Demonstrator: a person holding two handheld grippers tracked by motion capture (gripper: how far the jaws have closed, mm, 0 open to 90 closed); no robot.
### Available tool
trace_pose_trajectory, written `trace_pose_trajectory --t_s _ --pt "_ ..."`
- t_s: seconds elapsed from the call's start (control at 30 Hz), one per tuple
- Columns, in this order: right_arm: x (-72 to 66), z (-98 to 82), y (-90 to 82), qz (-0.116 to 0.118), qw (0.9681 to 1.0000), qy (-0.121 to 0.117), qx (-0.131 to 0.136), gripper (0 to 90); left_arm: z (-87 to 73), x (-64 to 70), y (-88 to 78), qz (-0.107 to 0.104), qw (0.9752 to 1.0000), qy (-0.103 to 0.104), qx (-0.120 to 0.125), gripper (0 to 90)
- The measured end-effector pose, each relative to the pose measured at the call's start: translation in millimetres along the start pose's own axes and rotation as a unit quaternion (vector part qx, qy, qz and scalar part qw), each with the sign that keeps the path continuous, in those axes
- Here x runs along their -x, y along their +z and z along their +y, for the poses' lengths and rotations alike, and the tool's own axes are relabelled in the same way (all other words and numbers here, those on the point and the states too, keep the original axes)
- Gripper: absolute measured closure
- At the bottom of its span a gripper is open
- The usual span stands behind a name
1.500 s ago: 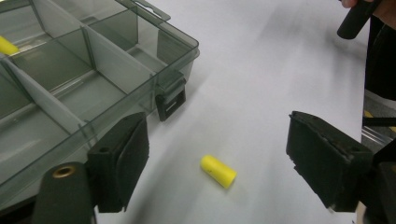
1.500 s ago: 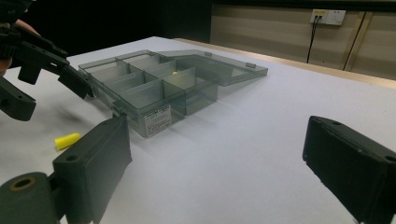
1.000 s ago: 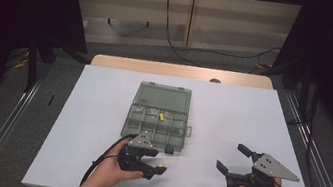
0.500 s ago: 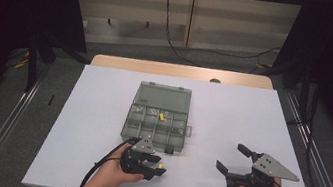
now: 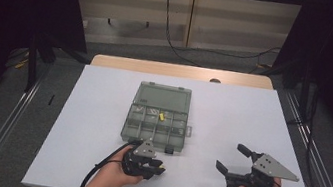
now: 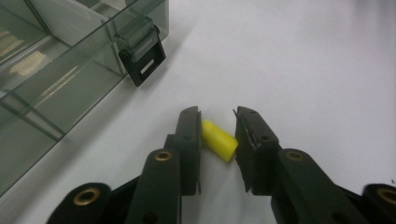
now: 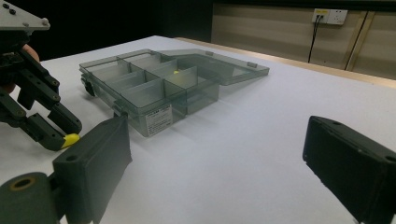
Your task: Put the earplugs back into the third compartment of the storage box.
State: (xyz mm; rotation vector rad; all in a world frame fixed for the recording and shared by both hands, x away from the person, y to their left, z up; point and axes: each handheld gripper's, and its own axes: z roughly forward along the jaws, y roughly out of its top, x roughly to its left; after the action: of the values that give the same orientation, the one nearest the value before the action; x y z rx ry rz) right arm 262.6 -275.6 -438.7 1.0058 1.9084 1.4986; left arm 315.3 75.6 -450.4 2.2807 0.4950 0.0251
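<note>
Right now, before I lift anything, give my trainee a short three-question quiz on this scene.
1. True or false: the left gripper has the yellow piece between its jaws.
2. How do the right gripper's jaws stand: A wide apart with nothing between them, B shut, C clamped on the box?
3. Is the lid of the compartment box open or closed?

Key: 1 true; the jaws have just been closing on it, pads at its ends. 2 A. 3 open, laid back flat on the table.
</note>
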Motion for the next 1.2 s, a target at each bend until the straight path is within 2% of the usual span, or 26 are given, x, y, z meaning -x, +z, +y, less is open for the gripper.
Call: trace_pose_trajectory --t_s 0.03,0.1,0.23,0.53,0.6,0.63,0.67,0.7,0.77,0.8,0.83,0.9,0.93,0.97,1.03,1.17,1.2 --pt "0.0 -0.1 0.0 0.000 1.0000 0.000 0.000 7.4 0.0 0.3 0.1 -0.001 1.0000 -0.007 0.002 74.7" --pt "0.1 -0.1 0.0 0.000 1.0000 0.001 0.000 7.4 0.3 -0.4 -0.6 -0.001 1.0000 -0.006 -0.002 77.0" --pt "0.1 0.1 -0.1 0.000 1.0000 0.000 0.001 7.4 1.0 -1.1 -1.2 -0.005 0.9998 -0.016 -0.007 81.4" --pt "0.1 0.1 0.0 0.000 1.0000 0.000 0.001 7.4 2.5 -6.2 -3.8 -0.014 0.9991 -0.040 0.006 82.9" --pt "0.1 0.2 -0.1 0.000 1.0000 0.001 0.002 7.4 3.4 -6.8 -5.1 -0.008 0.9989 -0.045 0.007 82.8" --pt "0.2 0.3 -0.2 0.000 1.0000 0.001 0.001 7.4 4.0 -8.5 -6.1 -0.016 0.9989 -0.044 0.007 82.8" --pt "0.3 0.2 -0.2 -0.001 1.0000 0.001 0.001 7.4 4.7 -8.9 -6.7 -0.008 0.9988 -0.046 0.011 82.8" --pt "0.2 0.2 -0.2 -0.001 1.0000 0.001 0.001 7.4 5.5 -10.2 -7.8 -0.017 0.9985 -0.051 0.014 82.8" --pt "0.2 0.2 -0.2 -0.001 1.0000 0.001 0.001 7.4 8.6 -12.5 -11.1 -0.017 0.9982 -0.054 0.020 82.8" --pt "0.2 0.2 -0.2 -0.001 1.0000 0.000 0.001 7.4 10.7 -12.6 -12.7 -0.009 0.9981 -0.056 0.023 82.8" --pt "0.2 0.1 -0.2 -0.001 1.0000 0.000 0.001 7.4 12.7 -14.5 -14.6 -0.015 0.9981 -0.055 0.026 82.8" --pt "0.4 0.0 -0.2 -0.002 1.0000 0.002 0.000 7.4 17.1 -16.9 -18.2 -0.016 0.9978 -0.057 0.031 82.7" --pt "0.5 -0.1 -0.2 -0.002 1.0000 0.002 0.000 7.4 19.2 -17.5 -19.7 -0.009 0.9975 -0.060 0.036 82.8" --pt "0.5 0.0 -0.3 -0.003 1.0000 0.002 0.001 7.4 21.0 -19.2 -20.9 -0.014 0.9972 -0.062 0.039 82.7" --pt "0.4 0.2 -0.5 -0.003 1.0000 0.003 0.002 7.4 25.2 -22.0 -23.9 -0.012 0.9971 -0.063 0.041 82.7" --pt "0.7 0.2 -0.6 -0.003 1.0000 0.003 0.003 7.4 34.0 -26.0 -30.7 0.001 0.9971 -0.063 0.043 82.7" --pt "0.7 0.2 -0.7 -0.003 1.0000 0.003 0.003 7.4 35.7 -28.2 -32.2 -0.007 0.9971 -0.062 0.044 82.7"
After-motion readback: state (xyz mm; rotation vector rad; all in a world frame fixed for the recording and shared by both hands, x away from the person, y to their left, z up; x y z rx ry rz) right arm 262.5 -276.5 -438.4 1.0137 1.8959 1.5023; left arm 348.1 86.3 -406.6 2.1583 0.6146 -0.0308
